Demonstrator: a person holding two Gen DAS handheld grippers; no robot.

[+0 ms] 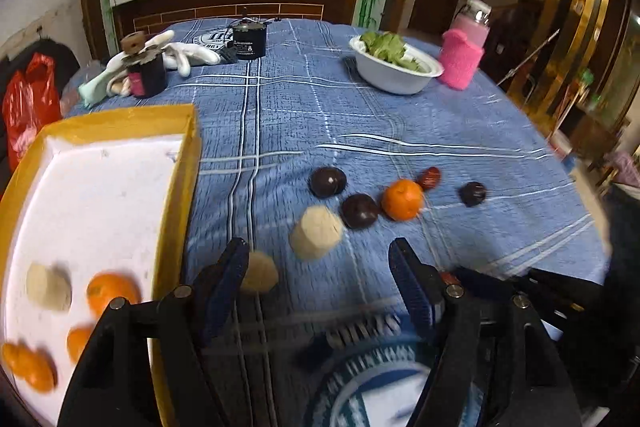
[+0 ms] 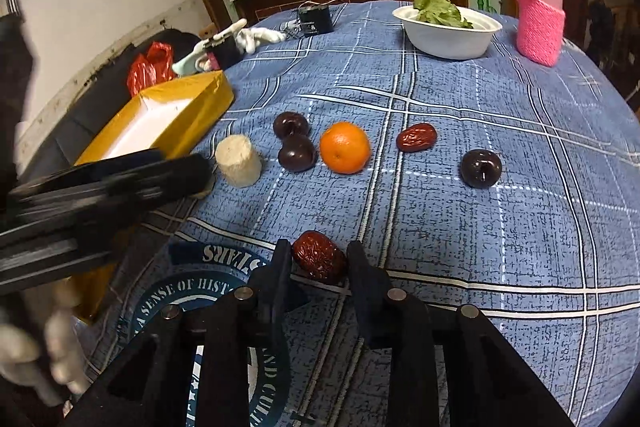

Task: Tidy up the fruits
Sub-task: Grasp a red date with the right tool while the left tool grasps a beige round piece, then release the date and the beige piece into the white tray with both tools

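Note:
My left gripper (image 1: pixel 320 259) is open over the blue cloth, with a beige chunk (image 1: pixel 259 271) beside its left finger (image 1: pixel 226 283). A yellow box (image 1: pixel 176 187) on the left holds oranges (image 1: pixel 113 291) and a beige piece (image 1: pixel 48 286). Ahead lie a beige cylinder (image 1: pixel 316 233), dark plums (image 1: pixel 328 181), an orange (image 1: pixel 402 199) and a red date (image 1: pixel 429 177). My right gripper (image 2: pixel 318 261) has its jaws around a red date (image 2: pixel 319 257); contact is unclear. Beyond it lie an orange (image 2: pixel 345 147), plums (image 2: pixel 297 151), a date (image 2: pixel 416 137) and a beige cylinder (image 2: pixel 239 160).
A white bowl of greens (image 1: pixel 394 71) and a pink-sleeved bottle (image 1: pixel 462 55) stand at the far right. A black can (image 1: pixel 249 41), white gloves (image 1: pixel 188 55) and a dark jar (image 1: pixel 146 71) sit at the far left. A red bag (image 1: pixel 28 99) hangs off the table.

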